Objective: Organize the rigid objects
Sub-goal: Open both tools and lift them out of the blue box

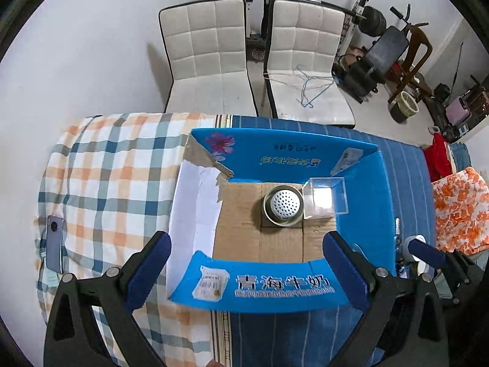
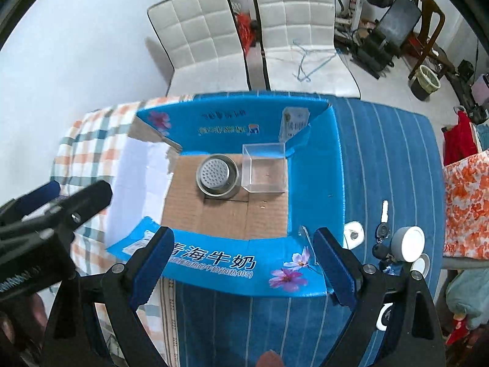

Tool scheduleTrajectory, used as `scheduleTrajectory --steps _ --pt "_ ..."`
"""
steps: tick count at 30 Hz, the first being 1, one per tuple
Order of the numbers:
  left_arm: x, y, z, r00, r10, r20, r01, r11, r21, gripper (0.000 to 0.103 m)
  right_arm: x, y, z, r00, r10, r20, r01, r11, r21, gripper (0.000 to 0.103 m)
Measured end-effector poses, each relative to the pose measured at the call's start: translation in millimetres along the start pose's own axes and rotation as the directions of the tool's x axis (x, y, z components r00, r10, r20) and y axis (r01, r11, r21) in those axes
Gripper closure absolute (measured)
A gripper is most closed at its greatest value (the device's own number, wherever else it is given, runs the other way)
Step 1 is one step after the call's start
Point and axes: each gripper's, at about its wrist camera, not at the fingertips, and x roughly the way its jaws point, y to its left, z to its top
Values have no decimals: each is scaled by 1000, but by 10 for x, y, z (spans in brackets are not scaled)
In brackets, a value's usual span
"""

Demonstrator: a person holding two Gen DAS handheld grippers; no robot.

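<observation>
An open blue cardboard box [image 1: 363,202] [image 2: 314,159] lies on the bed. Inside it stand a round metal strainer [image 1: 282,205] [image 2: 216,176] and a clear plastic box [image 1: 325,198] [image 2: 264,168], side by side. My left gripper [image 1: 247,263] is open and empty above the box's near flap. My right gripper [image 2: 241,255] is open and empty above the near flap too. To the right of the box lie a tape roll [image 2: 354,235], a car key [image 2: 383,223] and a round white-lidded jar [image 2: 409,243].
A phone [image 1: 55,243] lies on the plaid sheet [image 1: 107,177] at the left. Two white chairs [image 1: 207,61] stand beyond the bed, one with hangers [image 1: 311,87]. Gym gear stands at the back right. An orange patterned cloth [image 2: 467,202] lies at the right.
</observation>
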Motion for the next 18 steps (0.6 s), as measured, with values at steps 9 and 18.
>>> scheduleTrajectory --steps 9,18 --pt "-422 -152 -166 999 -9 47 9 1000 -5 1 -448 -75 -114 998 43 35 -41 998 -41 9" --pt "-550 -599 -210 998 -32 52 31 999 27 1 -601 -756 -335 997 73 35 -74 996 48 9"
